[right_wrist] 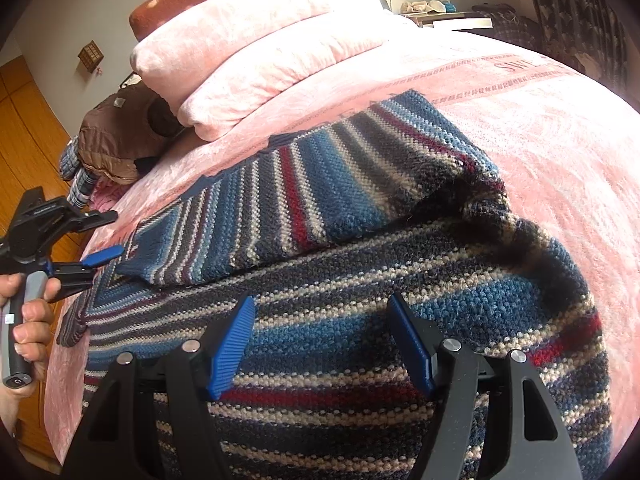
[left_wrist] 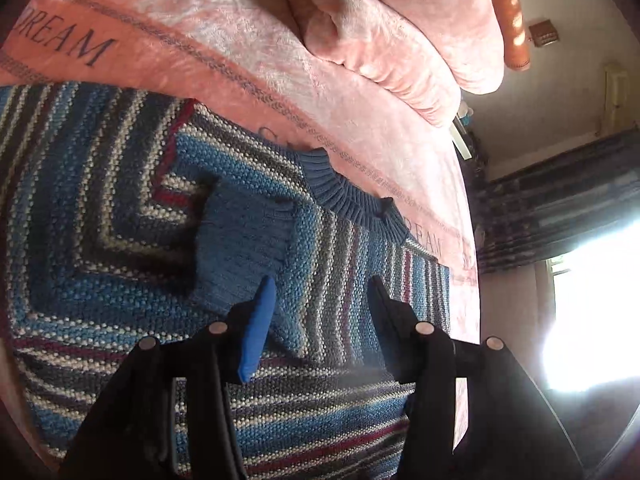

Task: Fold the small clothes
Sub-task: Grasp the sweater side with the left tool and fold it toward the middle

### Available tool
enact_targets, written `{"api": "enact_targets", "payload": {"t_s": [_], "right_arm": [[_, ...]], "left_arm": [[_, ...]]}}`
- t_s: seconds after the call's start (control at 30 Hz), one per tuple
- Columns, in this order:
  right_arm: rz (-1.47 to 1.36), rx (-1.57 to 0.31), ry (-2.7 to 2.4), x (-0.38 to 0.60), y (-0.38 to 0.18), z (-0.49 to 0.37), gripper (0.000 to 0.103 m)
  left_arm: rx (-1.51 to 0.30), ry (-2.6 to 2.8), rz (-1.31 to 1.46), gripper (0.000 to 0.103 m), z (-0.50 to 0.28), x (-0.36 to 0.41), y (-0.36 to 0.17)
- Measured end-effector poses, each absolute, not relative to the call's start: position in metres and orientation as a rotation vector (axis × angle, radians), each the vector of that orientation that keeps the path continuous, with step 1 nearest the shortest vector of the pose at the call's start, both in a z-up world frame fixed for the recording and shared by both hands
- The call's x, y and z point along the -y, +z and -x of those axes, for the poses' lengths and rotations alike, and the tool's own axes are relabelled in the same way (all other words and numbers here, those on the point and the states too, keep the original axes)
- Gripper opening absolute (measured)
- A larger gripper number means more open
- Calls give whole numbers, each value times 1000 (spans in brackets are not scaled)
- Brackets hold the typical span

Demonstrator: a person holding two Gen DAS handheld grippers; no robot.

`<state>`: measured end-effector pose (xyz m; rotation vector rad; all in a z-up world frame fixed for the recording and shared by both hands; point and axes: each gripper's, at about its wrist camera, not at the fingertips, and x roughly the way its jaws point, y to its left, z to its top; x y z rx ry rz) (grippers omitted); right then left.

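One striped sweater (right_wrist: 360, 264), two pink pillows (right_wrist: 256, 52), two claws (right_wrist: 320, 344)

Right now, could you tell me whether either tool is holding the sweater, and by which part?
Nothing is held. The left tool and the right tool are both open above the striped knit sweater, with no fabric between their fingers.

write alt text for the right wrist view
An open right gripper with blue pads hovers over a blue, white and red striped knitted sweater, one sleeve folded across it, on a pink plush bedspread. At left, a hand holds the open left gripper.
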<state>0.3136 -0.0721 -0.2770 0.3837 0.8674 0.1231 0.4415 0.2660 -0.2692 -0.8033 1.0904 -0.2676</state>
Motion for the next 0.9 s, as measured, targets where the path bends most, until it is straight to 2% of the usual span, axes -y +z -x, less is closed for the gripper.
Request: {"api": "enact_targets", "payload": {"t_s": [0.07,0.13,0.17,0.2,0.27,0.47,0.7,0.9], "right_arm": [[-387,-870,123,73,-278,-314,69],[-388,-871,122,73,-279,-314,69],[-388,-871,122,73,-279,-314,69],[-388,-870,123,73,-279,-314,69],[-387,-868,123,73,-278,-313,69],[-404,-851,145,73,-273,-312,69],[-393,-818,171,64,-267,-308,70],[-346,-800,184,51,-265,-306,70]], "left_arm": [[-1150,-210,780,45,-446,-264,-289],[-1169,-179,789,33,-440,-271,-303],[-1163,-183,817,34,-435,-276,-304],[-1147,-186,844,38,-429,-283,-301],[-1091,-177,865,61,-410,-303,-287],[-921,-43,959,83,-330,-419,-259],[-773,286,1071,88,-239,-575,-264],[-725,401,1142,88,-231,-661,-290]]}}
